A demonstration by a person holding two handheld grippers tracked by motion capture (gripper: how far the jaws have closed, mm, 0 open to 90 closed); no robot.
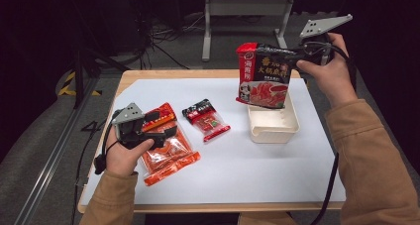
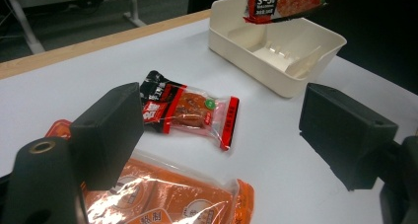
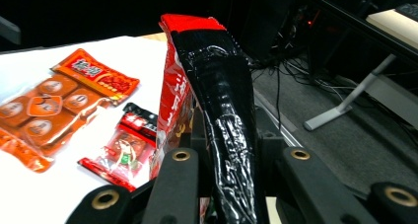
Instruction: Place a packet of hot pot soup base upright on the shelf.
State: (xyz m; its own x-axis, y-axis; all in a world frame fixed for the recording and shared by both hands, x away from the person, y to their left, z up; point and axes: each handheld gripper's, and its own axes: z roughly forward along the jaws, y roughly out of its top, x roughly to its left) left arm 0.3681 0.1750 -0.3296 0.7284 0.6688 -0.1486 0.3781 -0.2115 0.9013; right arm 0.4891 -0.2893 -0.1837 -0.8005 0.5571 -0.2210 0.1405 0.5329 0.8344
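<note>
My right gripper (image 1: 293, 57) is shut on the top edge of a large red and black packet (image 1: 263, 76), which hangs upright in the air above a cream tray (image 1: 274, 131). Along the right gripper view, the packet (image 3: 217, 95) stands pinched between the jaws of the right gripper (image 3: 227, 152). My left gripper (image 1: 166, 130) rests low over an orange packet (image 1: 168, 153) at the table's left, jaws open. Beyond the open left gripper (image 2: 222, 108) lies a small red packet (image 2: 190, 110), with the tray (image 2: 296, 71) farther back. The small packet (image 1: 205, 118) sits mid-table.
A white sheet (image 1: 237, 170) covers the wooden table (image 1: 198, 73). The tray is empty inside apart from moulded ridges. A grey desk frame (image 1: 242, 9) and floor cables lie behind the table, in the dark.
</note>
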